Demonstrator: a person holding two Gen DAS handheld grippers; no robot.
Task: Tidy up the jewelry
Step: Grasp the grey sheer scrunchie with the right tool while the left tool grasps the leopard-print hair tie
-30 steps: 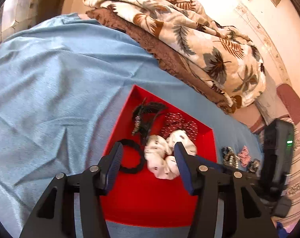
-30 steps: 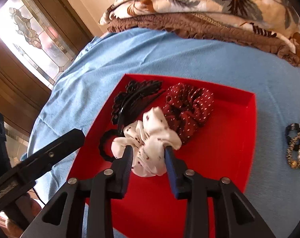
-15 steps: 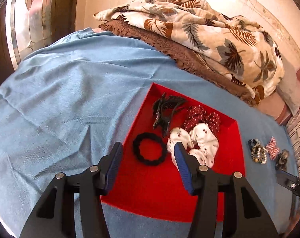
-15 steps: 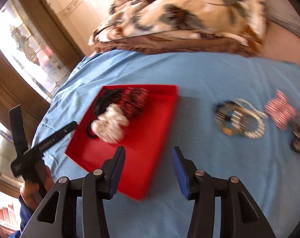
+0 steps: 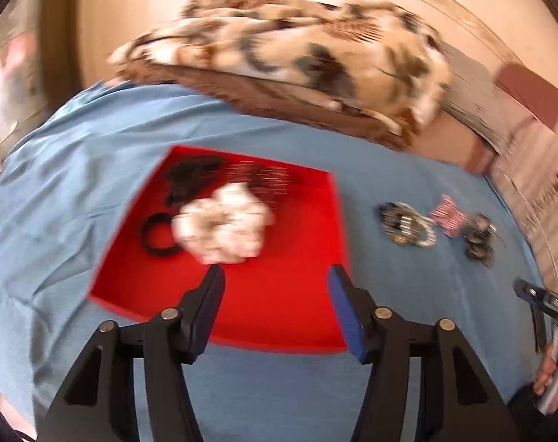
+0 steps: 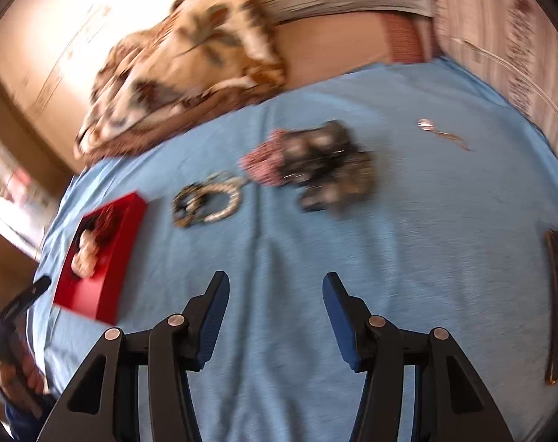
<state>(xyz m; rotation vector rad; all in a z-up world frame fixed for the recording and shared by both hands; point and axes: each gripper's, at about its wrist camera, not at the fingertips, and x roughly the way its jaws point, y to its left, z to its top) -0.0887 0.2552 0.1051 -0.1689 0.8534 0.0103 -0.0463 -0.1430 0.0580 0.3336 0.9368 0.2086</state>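
White scrunchie (image 5: 223, 223) lies loose in the red tray (image 5: 279, 305), just ahead of my left gripper (image 5: 275, 281); its jaws have just been opening further, nothing between them. Right gripper (image 6: 275, 287) likewise just opening, empty, over bare blue cloth (image 6: 426, 221). I read this as the reach for the next piece: bracelets (image 6: 205, 202) lie ahead-left of the right fingers, dark pile (image 6: 330, 169) straight ahead. Next: advance, centre, then close
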